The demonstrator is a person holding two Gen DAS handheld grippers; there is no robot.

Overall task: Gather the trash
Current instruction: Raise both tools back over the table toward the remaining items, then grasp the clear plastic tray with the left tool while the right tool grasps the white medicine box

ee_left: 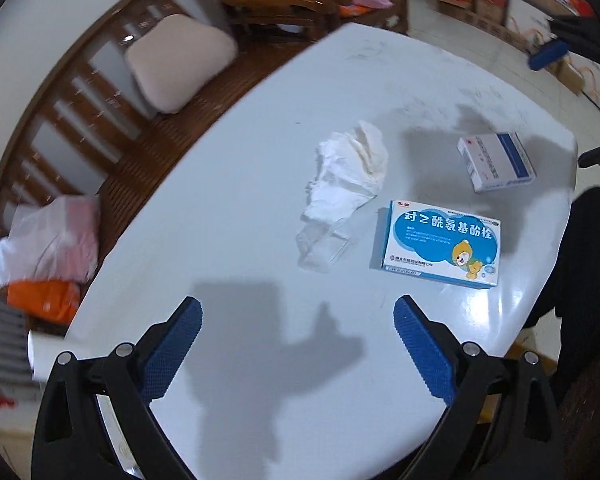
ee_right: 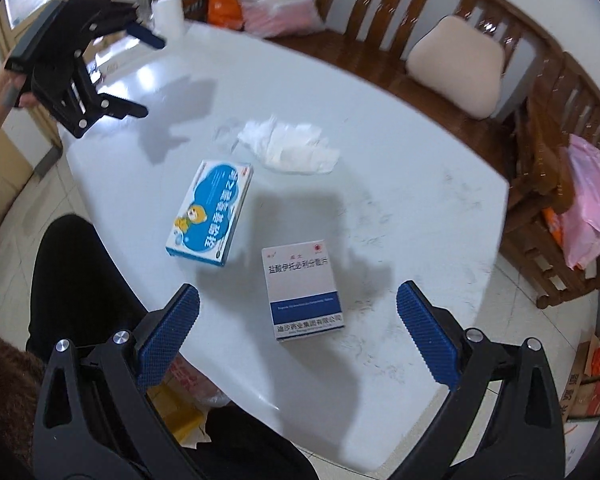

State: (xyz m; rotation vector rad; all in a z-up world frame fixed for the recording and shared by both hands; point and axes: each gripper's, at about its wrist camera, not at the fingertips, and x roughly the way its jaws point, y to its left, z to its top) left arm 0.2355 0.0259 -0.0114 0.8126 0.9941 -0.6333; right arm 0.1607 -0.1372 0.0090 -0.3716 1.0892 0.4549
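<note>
A: Right wrist view: the crumpled white paper tissue (ee_right: 288, 148) lies mid-surface, near the flat blue-and-white cardboard medicine box (ee_right: 210, 214) and the white box with a blue band (ee_right: 303, 290). How will they handle?

B: Tissue is soft and light, so pinch its bunched middle. The boxes look stiff, probably empty; take them across their long edges.

A: Fingers?

B: Both grippers, left (ee_left: 296, 344) and right (ee_right: 298, 334), are spread wide with nothing between them.

A: Surroundings?

B: Glossy pale surface (ee_left: 240, 208), likely slippery; wooden bench (ee_right: 440, 80) behind.
</note>
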